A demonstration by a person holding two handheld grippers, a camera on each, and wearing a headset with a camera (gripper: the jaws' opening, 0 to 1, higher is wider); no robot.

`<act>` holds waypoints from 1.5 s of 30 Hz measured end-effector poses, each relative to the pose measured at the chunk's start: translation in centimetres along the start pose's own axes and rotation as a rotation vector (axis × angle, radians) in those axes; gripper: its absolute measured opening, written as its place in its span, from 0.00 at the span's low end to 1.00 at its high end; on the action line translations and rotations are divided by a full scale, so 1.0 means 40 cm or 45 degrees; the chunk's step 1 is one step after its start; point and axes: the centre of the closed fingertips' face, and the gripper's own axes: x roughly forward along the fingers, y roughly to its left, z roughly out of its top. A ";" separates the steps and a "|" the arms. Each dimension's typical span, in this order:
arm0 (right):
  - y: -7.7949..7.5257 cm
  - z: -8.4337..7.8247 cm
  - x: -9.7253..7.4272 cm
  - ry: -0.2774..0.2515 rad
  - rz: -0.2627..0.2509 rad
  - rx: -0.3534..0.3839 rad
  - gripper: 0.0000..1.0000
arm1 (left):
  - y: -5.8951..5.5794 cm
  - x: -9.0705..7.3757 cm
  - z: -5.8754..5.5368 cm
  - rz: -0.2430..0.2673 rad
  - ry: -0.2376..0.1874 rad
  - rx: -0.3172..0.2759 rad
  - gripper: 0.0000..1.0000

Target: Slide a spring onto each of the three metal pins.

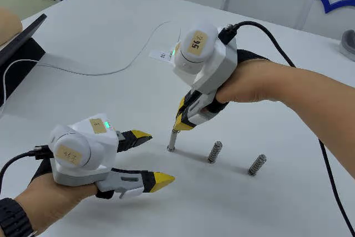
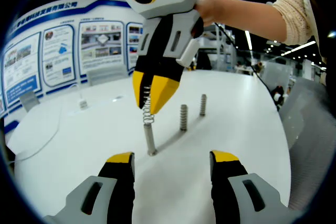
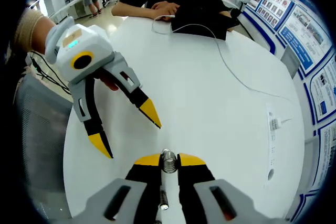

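1. Left gripper [image 1: 161,156] is up front, jaws wide open, holding nothing.
2. Right gripper [image 1: 183,121] is clamped on a spring [image 2: 147,103] right over the bare pin [image 1: 172,140]. Can't tell if it's started on yet, so that one's left.
3. Middle pin [image 1: 215,152] and right pin [image 1: 257,164] look sprung already.

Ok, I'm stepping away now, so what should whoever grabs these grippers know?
Right gripper: jaws shut on a small steel coil spring, held upright over the bare metal pin, lower end at its tip.
Left gripper: open, holding nothing, at the near left.
Done: two other pins on the white table each wear a spring.
Left: push this spring down, release.
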 end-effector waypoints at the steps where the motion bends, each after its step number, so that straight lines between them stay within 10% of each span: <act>1: 0.001 0.000 0.003 0.002 0.004 0.003 0.12 | 0.000 0.000 -0.001 0.000 0.001 0.000 0.58; 45: 0.007 -0.053 0.147 0.077 0.057 0.082 0.13 | 0.008 -0.003 -0.022 0.007 0.032 -0.017 0.58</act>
